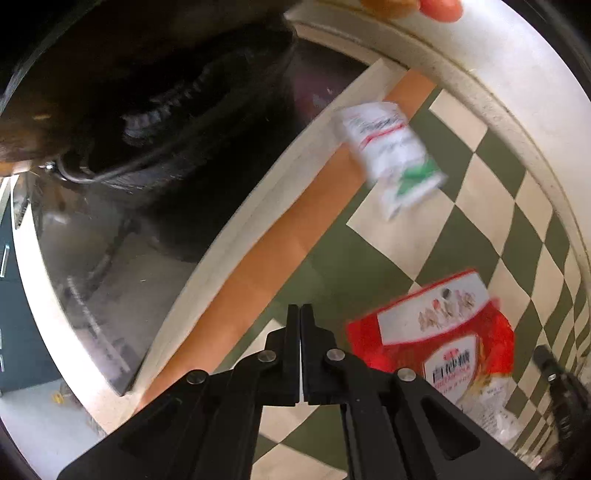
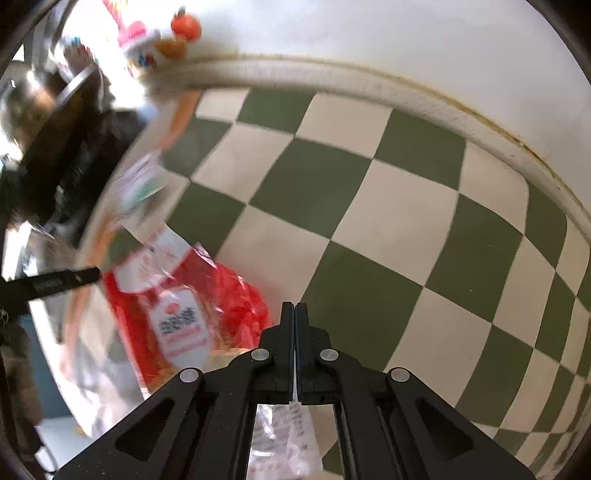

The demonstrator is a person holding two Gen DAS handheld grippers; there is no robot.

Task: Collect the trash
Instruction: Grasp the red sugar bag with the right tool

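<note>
A red and white snack bag point(image 1: 432, 332) lies on the green and cream checked tablecloth point(image 1: 461, 236). My left gripper point(image 1: 300, 314) hovers just left of it, jaws shut with nothing between them. A blurred white packet with green print point(image 1: 388, 155) is farther off, near the cloth's orange border. In the right wrist view the red bag point(image 2: 184, 314) is left of my right gripper point(image 2: 295, 310), which is shut; its clear plastic end point(image 2: 284, 435) shows under the gripper's frame. No item shows between the tips. The white packet point(image 2: 140, 181) is at the far left.
A white wall with a raised ledge point(image 2: 369, 85) borders the tablecloth point(image 2: 369, 221). A red-orange round object point(image 2: 186, 26) and colourful packages point(image 2: 140, 44) sit at the far corner. A dark bulky object point(image 1: 166, 110) stands beyond the table edge. The left gripper's finger point(image 2: 55, 282) enters from the left.
</note>
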